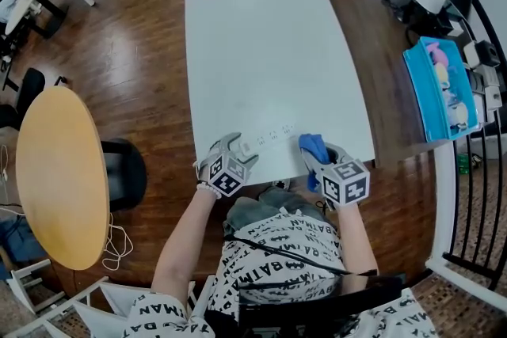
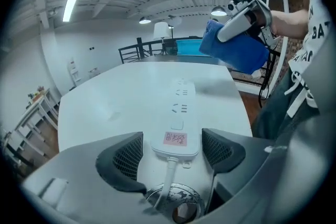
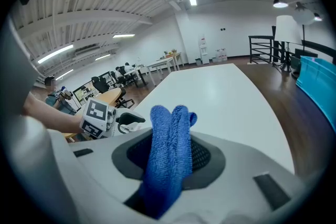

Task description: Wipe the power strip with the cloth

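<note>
A white power strip (image 1: 268, 138) lies near the front edge of the white table (image 1: 269, 51), its cable end toward me. My left gripper (image 1: 236, 146) stands open astride that end; in the left gripper view the strip (image 2: 178, 107) sits between the two dark pads (image 2: 123, 157) with a thin gap on each side. My right gripper (image 1: 318, 158) is shut on a folded blue cloth (image 1: 313, 145), held just right of the strip's far end and above the table. In the right gripper view the cloth (image 3: 169, 149) stands up between the jaws.
A blue tray (image 1: 440, 87) with small items sits on the wooden side surface at the right, beside a black railing (image 1: 475, 194). A round wooden table (image 1: 59, 170) and a black chair (image 1: 127, 170) stand to the left. The person's lap is right at the table's front edge.
</note>
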Demonstrator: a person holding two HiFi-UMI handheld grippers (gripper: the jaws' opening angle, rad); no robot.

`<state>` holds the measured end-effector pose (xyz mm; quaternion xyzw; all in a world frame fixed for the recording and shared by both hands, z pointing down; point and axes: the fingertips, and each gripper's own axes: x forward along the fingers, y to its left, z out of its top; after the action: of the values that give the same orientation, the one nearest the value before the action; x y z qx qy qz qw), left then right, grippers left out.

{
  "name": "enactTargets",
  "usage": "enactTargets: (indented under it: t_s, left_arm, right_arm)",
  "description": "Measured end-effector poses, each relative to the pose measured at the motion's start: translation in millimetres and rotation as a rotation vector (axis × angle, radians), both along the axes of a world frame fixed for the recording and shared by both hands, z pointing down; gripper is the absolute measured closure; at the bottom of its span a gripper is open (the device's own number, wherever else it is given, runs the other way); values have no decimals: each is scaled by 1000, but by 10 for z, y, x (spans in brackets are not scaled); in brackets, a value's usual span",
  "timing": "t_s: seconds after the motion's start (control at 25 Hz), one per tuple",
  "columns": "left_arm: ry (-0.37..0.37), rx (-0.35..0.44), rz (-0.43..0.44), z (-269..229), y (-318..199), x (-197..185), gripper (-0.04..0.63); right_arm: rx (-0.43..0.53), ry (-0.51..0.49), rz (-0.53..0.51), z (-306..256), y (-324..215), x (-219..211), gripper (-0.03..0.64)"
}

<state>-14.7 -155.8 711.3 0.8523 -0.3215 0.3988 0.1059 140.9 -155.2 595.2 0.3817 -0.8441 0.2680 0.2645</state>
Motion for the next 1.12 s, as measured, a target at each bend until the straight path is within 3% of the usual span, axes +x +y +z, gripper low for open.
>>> enactTargets:
  t_s: [0.24,0.44,0.68,0.88,1.12]
  left_arm:
    - [31,-69,55,29,29,65,280]
    - [41,-40,53,10,53,88,308]
    - [33,81,44,-362,65,64,308]
    - [48,179,23,-840,217,20,308]
    - [11,254,41,-1238,520,-14,310]
  right_arm:
    - [-4,-5,-15,7,3,4,483]
    - [3,-14,-89,-10,23,-127,483]
    - [36,-11,-304,-136,127,-573,483]
    - [69,19,-548,-282,394,-1102,483]
    - [131,64,-792,-611,845,-1763,483]
